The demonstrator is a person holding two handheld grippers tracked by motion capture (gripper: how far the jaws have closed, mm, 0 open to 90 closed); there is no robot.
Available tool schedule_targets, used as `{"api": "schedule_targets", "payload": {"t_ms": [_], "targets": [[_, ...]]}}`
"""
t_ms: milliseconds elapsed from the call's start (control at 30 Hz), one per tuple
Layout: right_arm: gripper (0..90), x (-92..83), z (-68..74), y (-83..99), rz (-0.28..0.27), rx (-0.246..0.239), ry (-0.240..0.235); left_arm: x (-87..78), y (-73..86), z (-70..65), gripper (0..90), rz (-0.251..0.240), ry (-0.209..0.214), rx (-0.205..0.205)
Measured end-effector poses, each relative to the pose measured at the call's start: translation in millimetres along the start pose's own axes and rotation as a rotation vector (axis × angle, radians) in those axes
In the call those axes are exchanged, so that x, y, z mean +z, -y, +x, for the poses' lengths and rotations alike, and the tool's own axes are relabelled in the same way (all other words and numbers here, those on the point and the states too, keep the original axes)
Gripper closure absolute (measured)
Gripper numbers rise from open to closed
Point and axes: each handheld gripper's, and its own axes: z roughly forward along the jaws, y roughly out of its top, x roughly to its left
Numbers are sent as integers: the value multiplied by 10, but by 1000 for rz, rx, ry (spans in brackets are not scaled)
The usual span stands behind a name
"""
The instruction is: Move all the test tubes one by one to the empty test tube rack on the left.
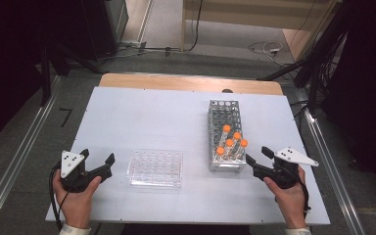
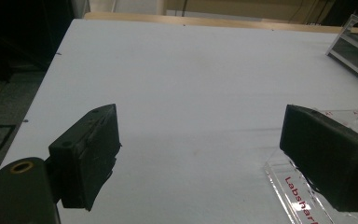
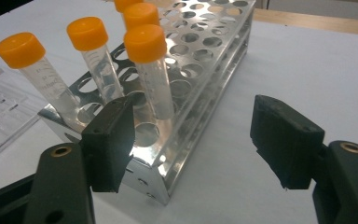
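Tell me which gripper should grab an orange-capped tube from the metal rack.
Right. The right gripper sits open beside the perforated metal rack, facing the orange-capped clear tubes. The left gripper waits beyond the clear plastic well plate.

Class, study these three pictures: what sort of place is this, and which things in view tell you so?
Most likely a laboratory bench set up for recording. On the white table stand a metal test-tube rack holding orange-capped tubes and a clear plastic well plate. Cables lie on the floor behind.
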Motion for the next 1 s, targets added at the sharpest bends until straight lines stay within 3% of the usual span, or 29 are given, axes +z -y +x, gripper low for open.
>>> {"api": "schedule_targets", "payload": {"t_ms": [333,767,1000], "targets": [[414,193,82,-49,16,-15,-25,-2,0,10,131,1,4,-4],[696,344,140,-72,9,-41,-27,-12,-3,18,137,-6,7,-12],[714,346,146,-76,-2,-47,-22,-13,-17,8,137,2,15,2]]}}
